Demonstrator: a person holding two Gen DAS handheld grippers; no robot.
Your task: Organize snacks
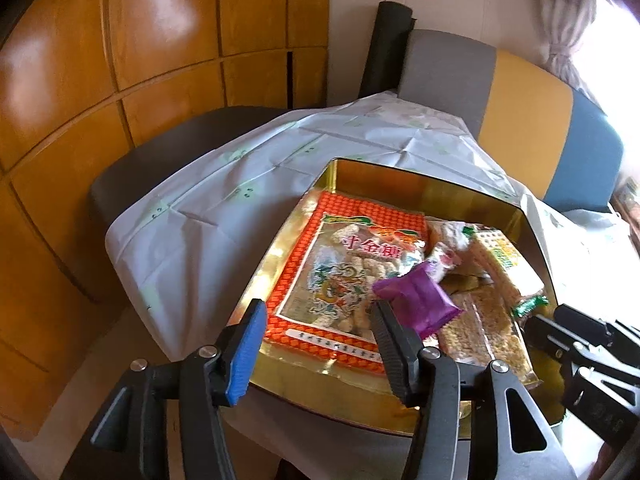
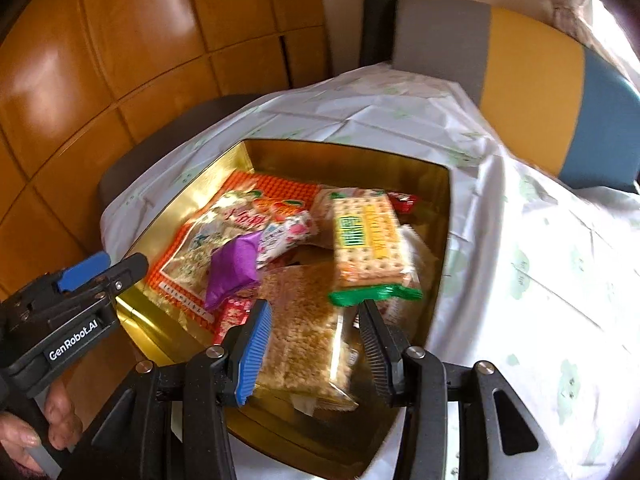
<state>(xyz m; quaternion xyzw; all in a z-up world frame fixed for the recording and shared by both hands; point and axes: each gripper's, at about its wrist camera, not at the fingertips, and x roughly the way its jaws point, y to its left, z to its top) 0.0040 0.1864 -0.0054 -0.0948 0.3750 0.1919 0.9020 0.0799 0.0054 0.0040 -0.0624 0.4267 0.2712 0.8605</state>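
Wood-panelled wall at back, w/ a chair in grey/yellow/blue stripes behind the table. White crumpled cloth w/ faint green print covers the tabletop; a gold tin sits on it, open-topped, holding the snacks.

Inside the tin: big orange-red patterned bag lies flat on the left side. Purple packet rests on its lower right corner, tilted. Small pink/white wrapped sweet just beyond the purple one. Cracker pack w/ green crimped end lies across the right side, tilted, atop a clear pack of puffed-rice bars. Small red wrapper at far right corner of the tin.

Left gripper: jaws spread wide, nothing between them, hovering over the tin's near-left edge above the orange bag. Right gripper: jaws also spread wide, gripping nothing, over the rice bars w/ the cracker pack's green end just ahead of the tips.
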